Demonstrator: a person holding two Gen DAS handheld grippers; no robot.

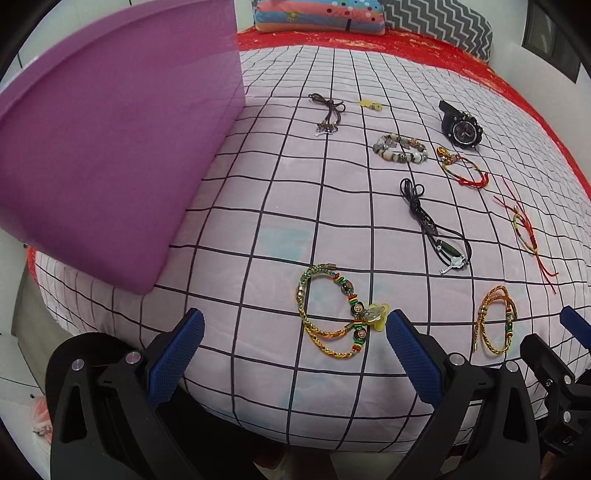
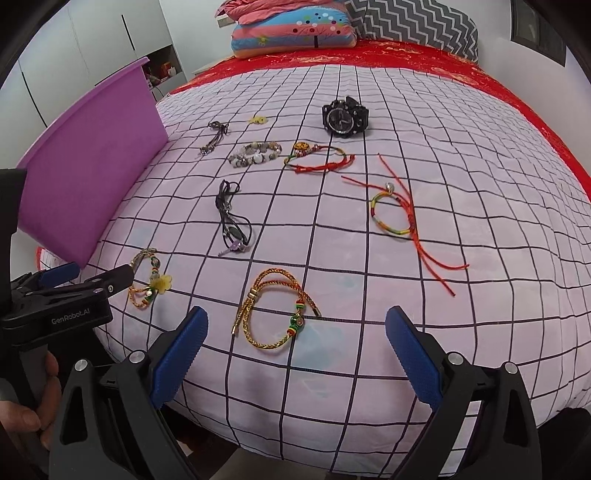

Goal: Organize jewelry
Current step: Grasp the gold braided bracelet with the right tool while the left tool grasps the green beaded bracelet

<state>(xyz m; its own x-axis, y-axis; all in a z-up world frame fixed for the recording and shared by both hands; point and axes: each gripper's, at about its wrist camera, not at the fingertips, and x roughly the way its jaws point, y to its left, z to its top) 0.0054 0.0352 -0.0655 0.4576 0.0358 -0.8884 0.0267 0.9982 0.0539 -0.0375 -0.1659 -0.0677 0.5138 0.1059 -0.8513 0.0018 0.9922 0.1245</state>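
Note:
Jewelry lies spread on a pink checked bed sheet. My left gripper is open, just short of a braided bracelet with a yellow flower charm. My right gripper is open, with a gold braided bracelet lying between its fingers' reach. Farther off lie a black watch, a stone bead bracelet, a red cord bracelet, a rainbow cord bracelet, a black cord necklace and a brown cord pendant. A purple bin stands at the left.
A small yellow charm lies near the brown pendant. Pillows and a red blanket are at the bed's far end. White wardrobes stand behind the bin. The bed's front edge drops off just below both grippers.

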